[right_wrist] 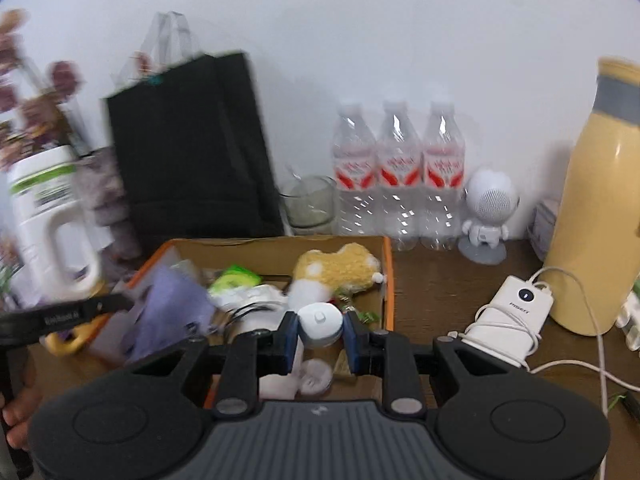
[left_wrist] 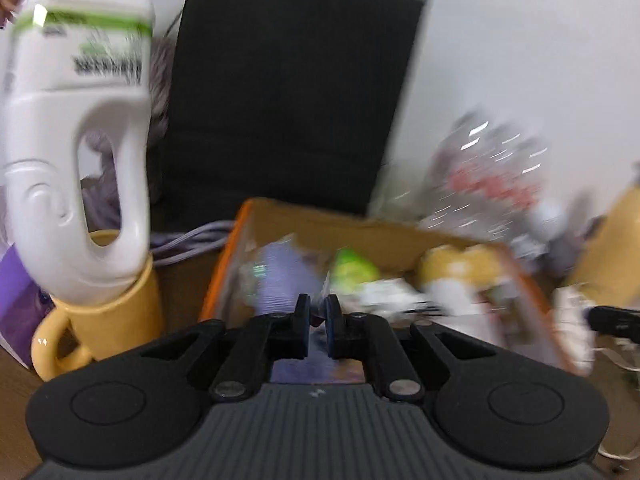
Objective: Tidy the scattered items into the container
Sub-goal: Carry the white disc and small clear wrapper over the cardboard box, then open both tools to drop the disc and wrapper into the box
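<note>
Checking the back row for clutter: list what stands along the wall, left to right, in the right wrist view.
White jug → black bag → glass jar → three water bottles → astronaut figure → yellow flask.

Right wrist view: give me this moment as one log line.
left gripper: shut | right gripper: shut on white jar, over box | box: partly filled

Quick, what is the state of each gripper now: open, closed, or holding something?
Left gripper: closed, with nothing visible between its fingers.
Right gripper: partly open around a small white round container; whether the pads truly grip it cannot be told.
</note>
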The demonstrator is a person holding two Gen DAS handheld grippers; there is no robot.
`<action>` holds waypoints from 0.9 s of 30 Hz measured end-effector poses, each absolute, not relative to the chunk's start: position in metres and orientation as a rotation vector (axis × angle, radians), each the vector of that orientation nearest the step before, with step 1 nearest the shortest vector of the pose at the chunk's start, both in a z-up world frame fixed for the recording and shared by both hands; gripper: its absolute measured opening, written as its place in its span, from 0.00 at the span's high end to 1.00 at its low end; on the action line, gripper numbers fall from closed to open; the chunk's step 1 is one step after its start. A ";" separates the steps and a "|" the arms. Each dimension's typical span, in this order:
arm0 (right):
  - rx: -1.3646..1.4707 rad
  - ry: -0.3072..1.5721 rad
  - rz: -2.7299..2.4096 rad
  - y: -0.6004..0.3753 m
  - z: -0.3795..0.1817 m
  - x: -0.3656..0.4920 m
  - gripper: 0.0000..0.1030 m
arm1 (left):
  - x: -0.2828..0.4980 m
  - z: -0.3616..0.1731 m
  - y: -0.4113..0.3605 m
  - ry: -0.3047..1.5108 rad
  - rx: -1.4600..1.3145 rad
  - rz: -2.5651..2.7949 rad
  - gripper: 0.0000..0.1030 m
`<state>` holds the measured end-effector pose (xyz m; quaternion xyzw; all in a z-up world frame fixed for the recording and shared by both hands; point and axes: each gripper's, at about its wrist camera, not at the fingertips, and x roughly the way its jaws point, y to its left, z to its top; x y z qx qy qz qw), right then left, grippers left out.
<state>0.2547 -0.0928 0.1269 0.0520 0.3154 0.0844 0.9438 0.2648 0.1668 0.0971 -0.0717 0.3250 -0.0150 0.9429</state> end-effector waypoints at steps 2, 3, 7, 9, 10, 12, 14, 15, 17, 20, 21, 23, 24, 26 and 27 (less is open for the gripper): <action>0.097 0.712 0.172 -0.090 0.120 0.281 0.78 | 0.291 0.091 0.169 0.725 -0.143 0.002 0.92; 0.090 0.748 0.157 -0.085 0.116 0.294 0.78 | 0.303 0.087 0.173 0.764 -0.155 -0.002 0.92; 0.004 0.886 0.152 -0.066 0.096 0.329 0.78 | 0.332 0.073 0.181 0.875 -0.197 -0.008 0.91; -0.040 0.945 0.143 -0.057 0.084 0.342 0.78 | 0.339 0.069 0.181 0.891 -0.171 -0.006 0.89; -0.061 0.960 0.137 -0.054 0.079 0.346 0.77 | 0.341 0.068 0.180 0.894 -0.155 -0.002 0.89; -0.089 0.992 0.133 -0.050 0.070 0.354 0.77 | 0.347 0.063 0.178 0.911 -0.147 0.001 0.86; -0.078 1.031 0.135 -0.049 0.063 0.361 0.77 | 0.347 0.063 0.178 0.908 -0.145 -0.007 0.77; -0.079 1.041 0.134 -0.048 0.061 0.363 0.77 | 0.348 0.065 0.177 0.910 -0.153 -0.018 0.66; -0.090 1.048 0.122 -0.047 0.060 0.366 0.76 | 0.347 0.072 0.175 0.916 -0.157 -0.039 0.55; -0.074 1.044 0.114 -0.049 0.065 0.367 0.74 | 0.339 0.088 0.168 0.890 -0.117 -0.072 0.53; -0.066 1.038 0.113 -0.050 0.069 0.366 0.72 | 0.337 0.092 0.166 0.881 -0.112 -0.070 0.50; -0.061 1.025 0.105 -0.051 0.076 0.362 0.66 | 0.331 0.103 0.168 0.876 -0.120 -0.075 0.41; -0.057 1.023 0.104 -0.052 0.079 0.361 0.61 | 0.330 0.108 0.169 0.880 -0.128 -0.072 0.30; -0.047 1.026 0.110 -0.052 0.088 0.356 0.56 | 0.326 0.119 0.173 0.895 -0.132 -0.042 0.16; -0.039 1.025 0.112 -0.052 0.095 0.352 0.50 | 0.324 0.125 0.173 0.902 -0.131 -0.034 0.16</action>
